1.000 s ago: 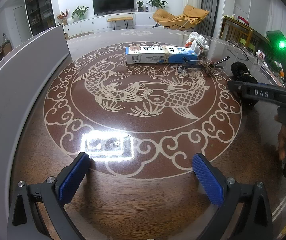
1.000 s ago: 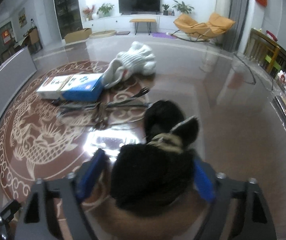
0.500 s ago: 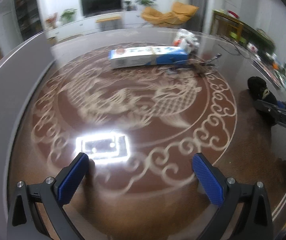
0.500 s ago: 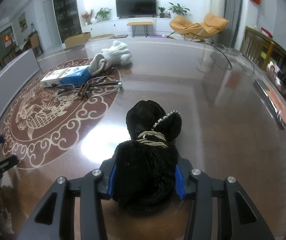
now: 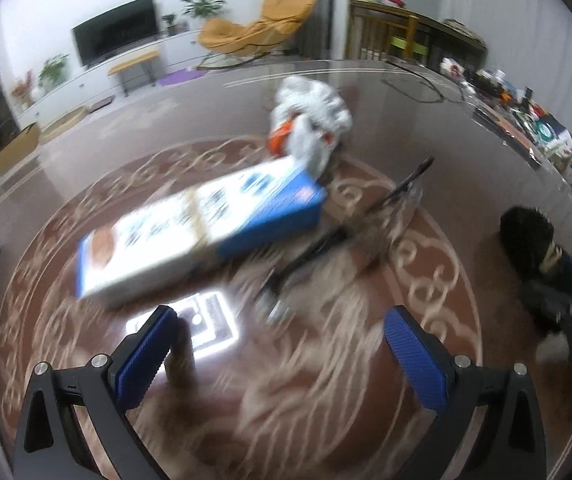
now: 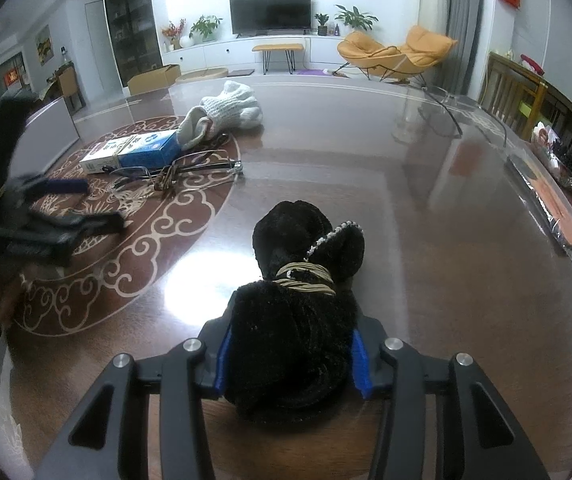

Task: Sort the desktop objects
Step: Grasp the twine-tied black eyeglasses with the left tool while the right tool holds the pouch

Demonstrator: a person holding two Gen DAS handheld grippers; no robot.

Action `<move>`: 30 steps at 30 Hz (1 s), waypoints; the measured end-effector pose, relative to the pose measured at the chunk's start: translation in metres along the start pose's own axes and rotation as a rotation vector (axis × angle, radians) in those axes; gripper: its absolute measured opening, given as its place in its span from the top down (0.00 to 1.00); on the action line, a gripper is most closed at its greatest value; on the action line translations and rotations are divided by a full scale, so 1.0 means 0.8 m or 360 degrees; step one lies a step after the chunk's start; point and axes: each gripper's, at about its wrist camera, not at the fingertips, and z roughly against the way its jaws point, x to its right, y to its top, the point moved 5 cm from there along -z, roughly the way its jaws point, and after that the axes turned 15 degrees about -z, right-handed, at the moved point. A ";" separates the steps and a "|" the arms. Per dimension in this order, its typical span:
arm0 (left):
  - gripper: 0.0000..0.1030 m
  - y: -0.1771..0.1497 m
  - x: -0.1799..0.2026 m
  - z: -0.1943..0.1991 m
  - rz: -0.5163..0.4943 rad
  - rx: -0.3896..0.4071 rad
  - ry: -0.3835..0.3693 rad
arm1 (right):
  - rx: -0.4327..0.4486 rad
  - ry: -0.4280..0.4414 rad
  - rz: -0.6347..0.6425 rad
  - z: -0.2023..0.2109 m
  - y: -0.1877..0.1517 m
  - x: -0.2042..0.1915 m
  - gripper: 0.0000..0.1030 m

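My right gripper (image 6: 289, 360) is shut on a black fuzzy bundle (image 6: 297, 320) tied with a tan band, low over the dark table (image 6: 425, 280). Its blue pads press into both sides of the bundle. My left gripper (image 5: 282, 360) stands open with nothing between its fingers, just short of a blue and white box (image 5: 202, 232) and a pair of glasses (image 5: 365, 220). A white glove (image 5: 313, 120) lies behind the box. The left wrist view is blurred. The black bundle (image 5: 529, 240) shows at its right edge. In the right wrist view the left gripper (image 6: 46, 216) is a blurred shape at the left.
The box (image 6: 134, 152), glasses (image 6: 182, 172) and white glove (image 6: 230, 112) sit on the far side of a round koi medallion (image 6: 146, 240). A grey panel (image 6: 50, 132) stands along the table's left side. Small clutter (image 6: 565, 168) lines the right edge.
My right gripper shut on the black bundle and drew it away from the glasses, then held still. My left gripper swept across the medallion toward the box and glasses, rolling as it went.
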 end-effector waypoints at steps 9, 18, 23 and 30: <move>0.04 0.055 0.041 -0.022 -0.0240 0.0036 -0.0102 | 0.0001 0.0005 -0.0012 0.000 0.001 0.001 0.54; 0.72 0.021 0.027 0.015 0.0033 0.0050 0.0058 | 0.0005 -0.0003 -0.0032 0.002 0.003 0.004 0.54; 0.72 -0.062 0.018 0.067 0.0217 0.0002 0.0191 | 0.0008 -0.0035 0.0022 0.000 0.002 -0.004 0.54; 0.72 -0.172 -0.025 0.128 0.0502 -0.0031 0.0352 | -0.0020 0.0061 0.0104 -0.001 -0.003 -0.018 0.52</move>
